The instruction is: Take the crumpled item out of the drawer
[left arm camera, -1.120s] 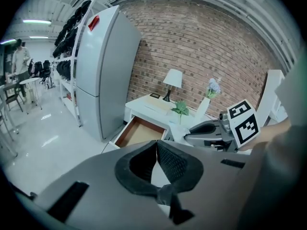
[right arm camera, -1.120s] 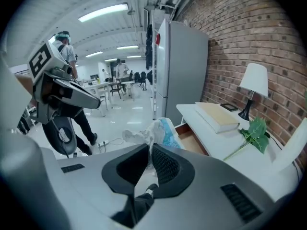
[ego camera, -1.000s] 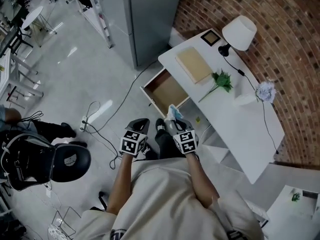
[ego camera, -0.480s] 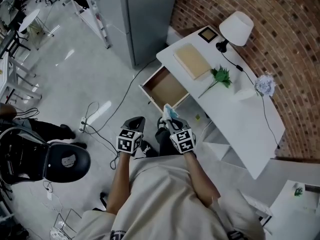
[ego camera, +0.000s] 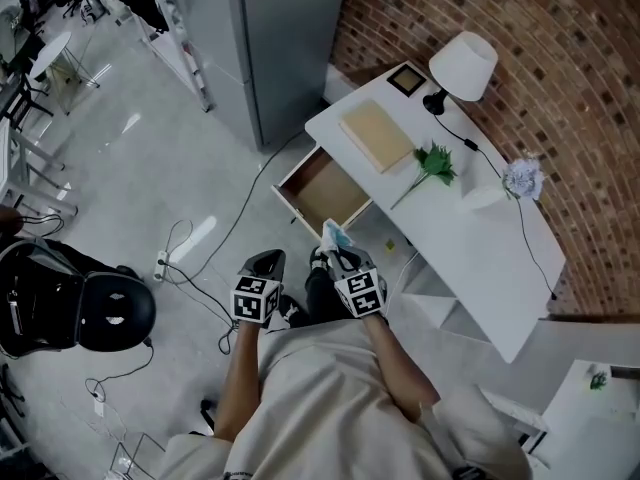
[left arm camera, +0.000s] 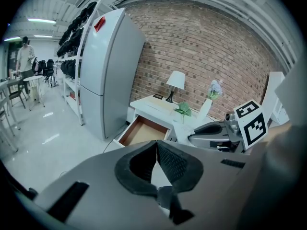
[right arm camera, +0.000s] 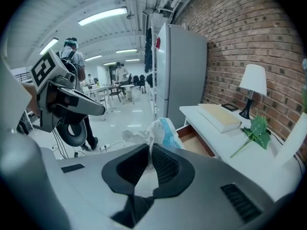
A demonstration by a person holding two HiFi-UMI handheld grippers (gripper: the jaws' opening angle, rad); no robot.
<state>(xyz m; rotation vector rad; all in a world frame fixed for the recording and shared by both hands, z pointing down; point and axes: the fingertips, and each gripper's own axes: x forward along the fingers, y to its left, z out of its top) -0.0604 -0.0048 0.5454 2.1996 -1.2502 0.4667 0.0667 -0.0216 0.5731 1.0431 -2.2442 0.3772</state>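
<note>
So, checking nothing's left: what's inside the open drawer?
The drawer shows only its bare brown bottom; its rear, under the desk, is hidden. The crumpled item is outside, in the right gripper.

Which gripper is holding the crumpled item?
The right gripper: its jaws pinch the crumpled white-and-blue item. The left gripper is shut on nothing.

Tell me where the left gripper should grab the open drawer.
Pinch the drawer by its front panel's top edge, from above, with the left gripper, jaws opened first: that panel is thin, upright, faces you, and shows no handle.
</note>
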